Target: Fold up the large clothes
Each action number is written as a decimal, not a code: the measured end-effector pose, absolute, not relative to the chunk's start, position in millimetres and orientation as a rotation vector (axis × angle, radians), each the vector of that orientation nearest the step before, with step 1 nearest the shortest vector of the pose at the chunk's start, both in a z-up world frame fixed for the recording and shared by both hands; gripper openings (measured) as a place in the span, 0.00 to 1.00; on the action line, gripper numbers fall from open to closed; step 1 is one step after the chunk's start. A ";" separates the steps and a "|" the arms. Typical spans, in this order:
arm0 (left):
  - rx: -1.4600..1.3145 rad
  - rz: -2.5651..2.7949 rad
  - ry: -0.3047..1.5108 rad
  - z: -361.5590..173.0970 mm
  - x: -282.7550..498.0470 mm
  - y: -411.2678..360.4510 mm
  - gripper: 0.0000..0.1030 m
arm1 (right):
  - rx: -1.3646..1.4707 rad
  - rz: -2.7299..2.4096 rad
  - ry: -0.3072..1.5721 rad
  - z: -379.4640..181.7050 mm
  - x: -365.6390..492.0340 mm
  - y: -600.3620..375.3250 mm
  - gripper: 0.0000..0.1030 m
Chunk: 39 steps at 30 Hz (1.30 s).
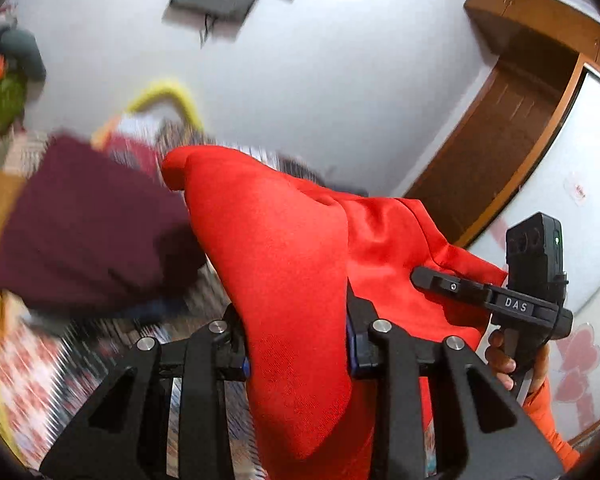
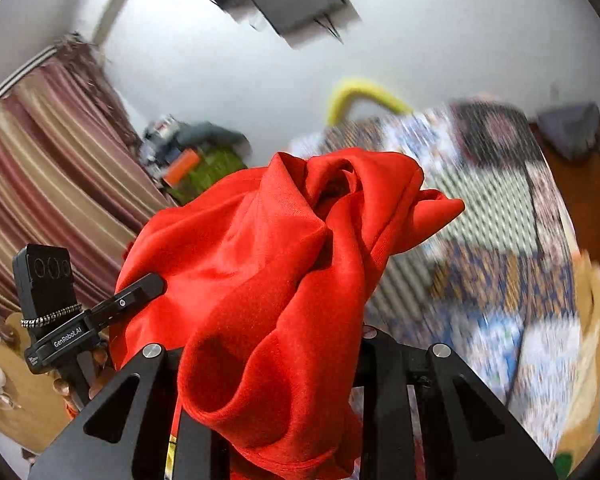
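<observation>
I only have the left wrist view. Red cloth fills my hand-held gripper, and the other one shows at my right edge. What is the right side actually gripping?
Observer: The right hand-held gripper is shut on the same red garment, which bunches up over its fingers.
Operator: What's beyond the cloth on that side?
Observer: A patterned bedspread, blurred.
Operator: Anything on its left I can't see?
Observer: A striped curtain hangs there.
Operator: Is my gripper visible from there?
Observer: Yes, the left hand-held gripper is at the garment's left edge, pinching it.
</observation>
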<state>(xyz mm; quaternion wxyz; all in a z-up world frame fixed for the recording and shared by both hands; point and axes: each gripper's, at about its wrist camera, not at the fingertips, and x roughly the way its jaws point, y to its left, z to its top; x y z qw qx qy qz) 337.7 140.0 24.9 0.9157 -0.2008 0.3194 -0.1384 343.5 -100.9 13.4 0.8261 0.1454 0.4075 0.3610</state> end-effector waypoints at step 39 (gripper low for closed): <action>-0.211 0.150 0.819 -73.8 382.6 350.7 0.97 | -0.087 0.662 0.886 -77.0 391.0 92.2 0.69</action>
